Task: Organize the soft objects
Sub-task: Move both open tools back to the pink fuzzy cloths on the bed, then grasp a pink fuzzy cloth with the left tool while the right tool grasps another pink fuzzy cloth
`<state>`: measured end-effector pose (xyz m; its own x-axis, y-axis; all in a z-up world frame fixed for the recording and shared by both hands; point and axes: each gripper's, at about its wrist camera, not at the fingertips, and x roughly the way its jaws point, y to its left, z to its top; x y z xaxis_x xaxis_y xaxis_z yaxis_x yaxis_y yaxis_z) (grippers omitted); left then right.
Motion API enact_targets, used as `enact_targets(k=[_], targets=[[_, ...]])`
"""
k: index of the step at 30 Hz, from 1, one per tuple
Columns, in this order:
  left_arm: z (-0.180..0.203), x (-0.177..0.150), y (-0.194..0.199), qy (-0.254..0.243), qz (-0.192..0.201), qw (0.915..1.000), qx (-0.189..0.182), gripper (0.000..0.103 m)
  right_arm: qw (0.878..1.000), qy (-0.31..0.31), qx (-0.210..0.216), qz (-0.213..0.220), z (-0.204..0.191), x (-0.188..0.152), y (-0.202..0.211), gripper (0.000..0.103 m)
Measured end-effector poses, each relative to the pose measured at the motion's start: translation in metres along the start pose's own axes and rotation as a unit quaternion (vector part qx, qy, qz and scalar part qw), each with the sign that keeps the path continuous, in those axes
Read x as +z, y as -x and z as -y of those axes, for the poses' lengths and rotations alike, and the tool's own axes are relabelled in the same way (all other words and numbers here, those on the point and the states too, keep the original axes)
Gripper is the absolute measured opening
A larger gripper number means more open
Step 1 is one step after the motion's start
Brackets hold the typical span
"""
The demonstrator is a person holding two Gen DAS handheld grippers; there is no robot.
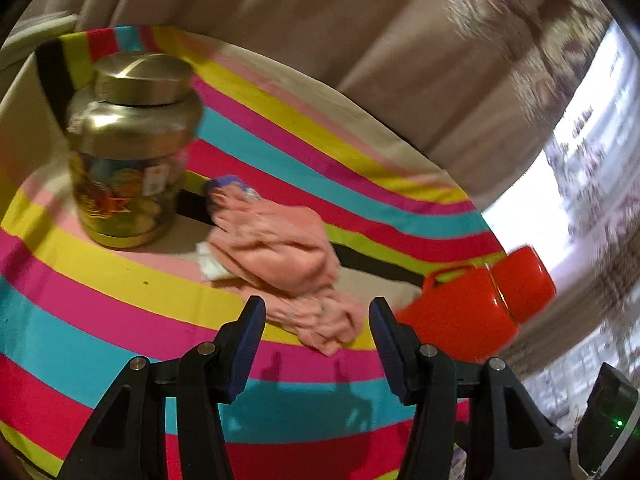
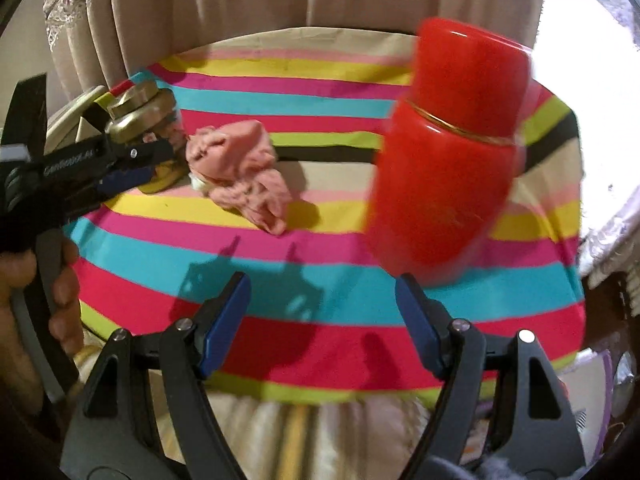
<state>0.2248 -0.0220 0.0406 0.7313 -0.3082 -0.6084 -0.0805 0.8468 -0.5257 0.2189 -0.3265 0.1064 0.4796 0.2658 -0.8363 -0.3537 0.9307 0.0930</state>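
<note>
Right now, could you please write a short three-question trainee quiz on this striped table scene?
1. True or false: the crumpled pink cloth is held by a hand-held gripper.
2. What lies between the gold-lidded printed jar and the glossy red plastic flask?
3. The left hand-held gripper is: A) open, B) shut.

Key: 1 false; 2 the pink cloth; 3 A.

White lettering runs along the black body of the left gripper [image 2: 132, 176] in the right wrist view, too smeared to read for certain. The gold-lidded jar [image 1: 128, 152] near the tabletop's far left edge carries a colourful label, its print blurred past reading.
</note>
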Motion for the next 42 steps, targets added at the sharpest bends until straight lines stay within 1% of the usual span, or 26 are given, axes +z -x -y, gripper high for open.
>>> enact_targets(k=[2,4,8,11,13,16,19,22,24,29,32,33,35,36,37,40,42], targets=[[-0.009,0.004,0.001,0.012,0.006,0.9999,0.000,0.055,1.000,0.006,-0.001,0.003,-0.011,0.010,-0.008,0.079],[-0.017,0.008,0.003,0.024,0.011,0.9997,0.000,0.055,1.000,0.013,-0.001,0.012,-0.023,0.022,-0.018,0.083],[-0.026,0.015,0.002,0.034,0.016,0.9993,-0.001,0.055,1.000,0.019,0.005,0.018,-0.042,0.036,-0.042,0.083],[-0.028,0.023,-0.001,0.034,0.019,0.9992,-0.006,0.055,0.999,0.024,0.013,0.019,-0.055,0.041,-0.063,0.084],[-0.028,0.028,-0.006,0.031,0.019,0.9993,-0.008,0.059,0.999,0.025,0.013,0.020,-0.059,0.043,-0.076,0.084],[-0.026,0.036,-0.016,0.026,0.015,0.9995,-0.004,0.060,1.000,0.020,0.020,0.014,-0.061,0.045,-0.096,0.084],[-0.018,0.046,-0.032,0.009,0.000,1.0000,0.001,0.063,0.999,0.020,0.024,0.007,-0.062,0.046,-0.115,0.084],[-0.007,0.054,-0.051,-0.024,-0.014,0.9995,0.015,0.068,1.000,0.009,0.026,-0.010,-0.060,0.047,-0.137,0.084],[-0.001,0.055,-0.066,-0.045,-0.025,0.9984,0.023,0.070,0.999,-0.004,0.034,-0.019,-0.055,0.046,-0.149,0.084],[0.004,0.046,-0.102,-0.079,-0.063,0.9942,0.038,0.070,0.999,-0.015,0.040,-0.026,-0.049,0.047,-0.164,0.084],[0.007,0.040,-0.115,-0.105,-0.069,0.9907,0.052,0.070,0.999,-0.012,0.047,-0.024,-0.049,0.049,-0.170,0.084],[0.008,0.039,-0.117,-0.114,-0.068,0.9895,0.056,0.069,0.998,-0.011,0.050,-0.024,-0.050,0.050,-0.174,0.084],[0.010,0.037,-0.120,-0.136,-0.066,0.9861,0.068,0.051,0.998,-0.009,0.056,-0.027,-0.052,0.052,-0.181,0.084],[0.008,0.036,-0.123,-0.140,-0.068,0.9849,0.075,0.037,0.998,-0.010,0.059,-0.028,-0.052,0.052,-0.184,0.084],[0.005,0.035,-0.124,-0.139,-0.070,0.9850,0.075,0.030,0.998,-0.011,0.061,-0.027,-0.052,0.053,-0.185,0.084],[-0.001,0.036,-0.122,-0.129,-0.069,0.9872,0.064,0.018,0.997,-0.019,0.066,-0.024,-0.049,0.055,-0.189,0.084],[-0.007,0.040,-0.113,-0.111,-0.059,0.9907,0.051,0.015,0.997,-0.023,0.070,-0.023,-0.047,0.056,-0.192,0.084]])
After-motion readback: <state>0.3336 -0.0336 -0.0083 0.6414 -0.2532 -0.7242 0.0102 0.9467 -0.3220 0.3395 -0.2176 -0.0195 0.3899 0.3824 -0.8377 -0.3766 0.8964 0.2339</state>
